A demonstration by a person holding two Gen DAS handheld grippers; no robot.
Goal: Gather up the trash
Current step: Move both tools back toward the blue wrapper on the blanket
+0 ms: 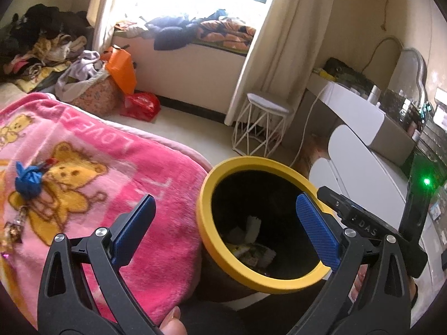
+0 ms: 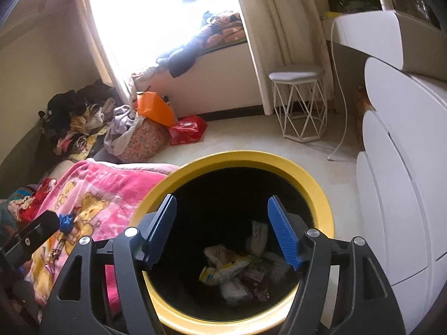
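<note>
Your right gripper (image 2: pixel 220 229) hangs released and empty above the mouth of the bin (image 2: pixel 321 195), both pads inside its yellow rim. Your left gripper (image 1: pixel 226 229) is spread wide with nothing in it, one pad over the pink blanket (image 1: pixel 156 173), the other over the bin's opening. Crumpled wrappers (image 2: pixel 232 268) lie at the bottom; the dark interior hides the walls. A blue wad (image 1: pixel 28 181) sits on the blanket, well left. Bare floor (image 2: pixel 251 136) stretches beyond the rim to the wire stool (image 2: pixel 299 103).

Home bedroom: pink blanket (image 1: pixel 92 167) on bed, curtains (image 1: pixel 268 53), dressing table w/ mirror (image 1: pixel 410 83), clothes piles (image 1: pixel 47 42)
</note>
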